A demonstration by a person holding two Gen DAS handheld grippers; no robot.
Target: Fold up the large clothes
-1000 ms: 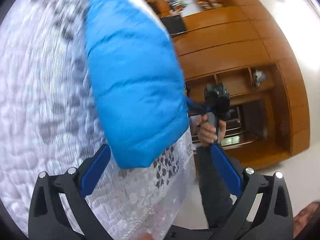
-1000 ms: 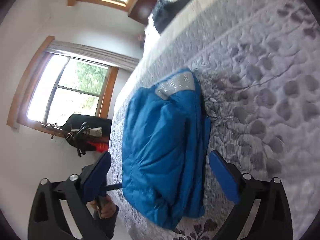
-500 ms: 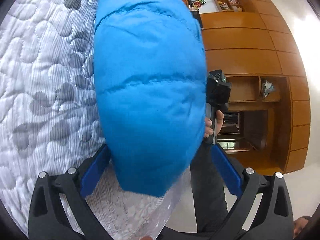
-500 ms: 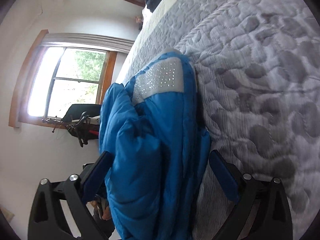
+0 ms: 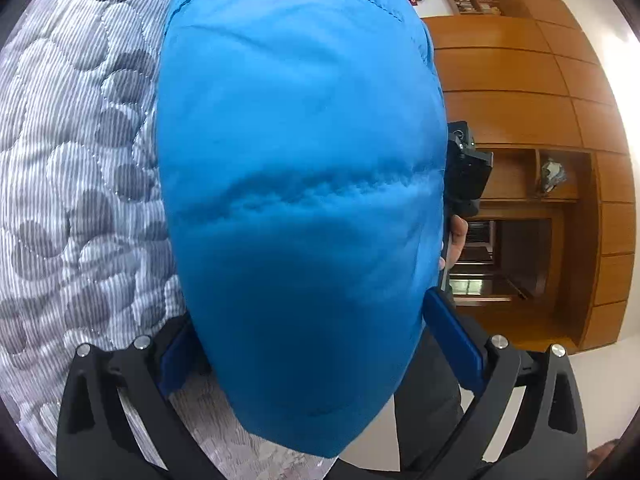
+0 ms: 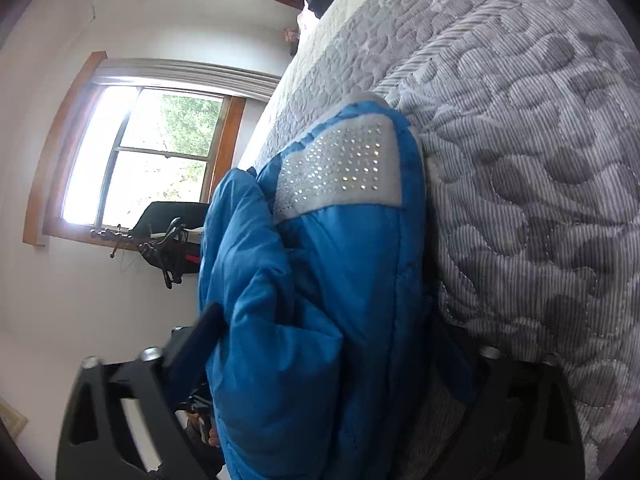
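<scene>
blue jacket [image 5: 300, 200] between left gripper [image 5: 320, 344] fingers, on bedspread [image 5: 72, 184]

**My two hand-held grippers, black frames and blue pads**

I am looking along my left gripper [image 5: 316, 344]: black angular arms are branching out like struts, each carrying round silver screws near the knuckles, and flat royal-blue pads [image 5: 454, 338] are lining the fingers. My right gripper [image 6: 320, 360] is showing the same black frame, silver screws and dark blue pads. I am wearing dark grey trousers [image 5: 432, 412], showing below the left gripper.
</scene>
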